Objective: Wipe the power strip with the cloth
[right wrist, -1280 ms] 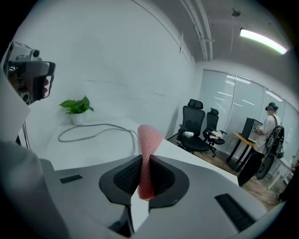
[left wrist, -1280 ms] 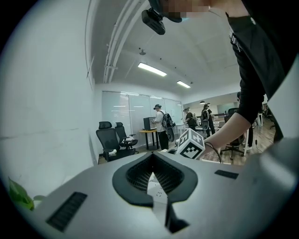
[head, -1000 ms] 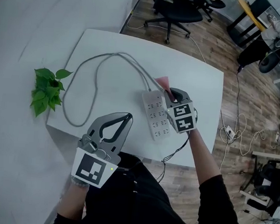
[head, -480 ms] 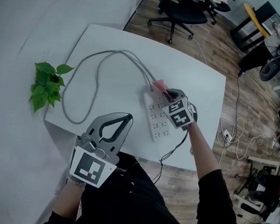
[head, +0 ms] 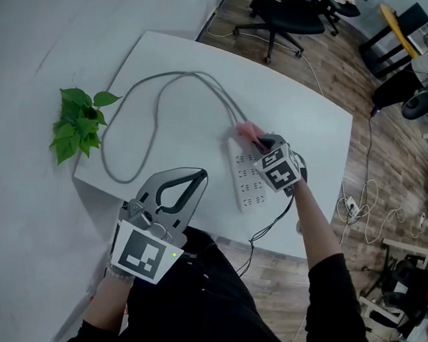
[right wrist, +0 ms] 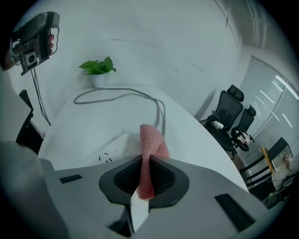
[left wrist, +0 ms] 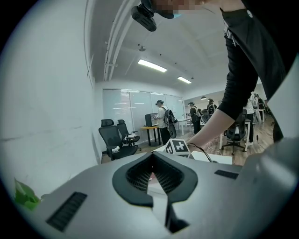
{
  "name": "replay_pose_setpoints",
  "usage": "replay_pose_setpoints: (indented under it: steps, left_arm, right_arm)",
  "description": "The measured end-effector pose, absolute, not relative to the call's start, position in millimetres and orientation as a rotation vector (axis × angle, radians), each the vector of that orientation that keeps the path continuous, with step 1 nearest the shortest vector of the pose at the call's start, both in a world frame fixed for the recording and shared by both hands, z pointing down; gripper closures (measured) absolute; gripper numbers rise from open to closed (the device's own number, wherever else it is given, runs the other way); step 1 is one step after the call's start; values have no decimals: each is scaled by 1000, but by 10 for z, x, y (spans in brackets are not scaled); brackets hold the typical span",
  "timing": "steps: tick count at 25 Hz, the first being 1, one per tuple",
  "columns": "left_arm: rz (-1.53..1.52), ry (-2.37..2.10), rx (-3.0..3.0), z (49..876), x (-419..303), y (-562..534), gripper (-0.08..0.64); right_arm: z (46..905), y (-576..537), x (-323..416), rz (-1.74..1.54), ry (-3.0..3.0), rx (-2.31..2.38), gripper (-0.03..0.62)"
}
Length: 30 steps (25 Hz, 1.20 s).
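A white power strip [head: 246,179] lies on the white table [head: 316,134], and its grey cable [head: 154,110] loops off to the far left. My right gripper [head: 261,143] is shut on a pink cloth [head: 247,129] at the strip's cable end. In the right gripper view the cloth [right wrist: 151,145] stands folded between the jaws of that gripper [right wrist: 145,162], just above the power strip [right wrist: 113,148] and near the cable [right wrist: 122,95]. My left gripper [head: 200,174] hovers shut and empty over the table's near edge, left of the strip. Its own view shows the left gripper [left wrist: 152,164] holding nothing.
A small green potted plant [head: 78,122] sits by the table's left edge, and shows as the plant [right wrist: 99,69] ahead in the right gripper view. Black office chairs [head: 289,14] stand on the wooden floor beyond the table. Loose cables [head: 362,208] lie on the floor at right.
My right gripper has shifted the cloth slightly left onto the strip's cable end. The left gripper has stayed where it was.
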<state>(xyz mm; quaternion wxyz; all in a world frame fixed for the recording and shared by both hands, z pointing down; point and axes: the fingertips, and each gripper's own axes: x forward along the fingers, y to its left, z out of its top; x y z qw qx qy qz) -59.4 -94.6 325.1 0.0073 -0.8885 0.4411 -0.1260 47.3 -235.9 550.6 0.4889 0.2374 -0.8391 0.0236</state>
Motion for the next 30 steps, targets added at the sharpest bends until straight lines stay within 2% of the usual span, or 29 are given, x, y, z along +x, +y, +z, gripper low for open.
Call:
replay_pose_setpoints:
  steps: [30]
  left_arm:
    - [-381,1177,-2826,3196,-178,-756,548]
  right_arm:
    - [5528,-1607,963,219,-2082,686,535]
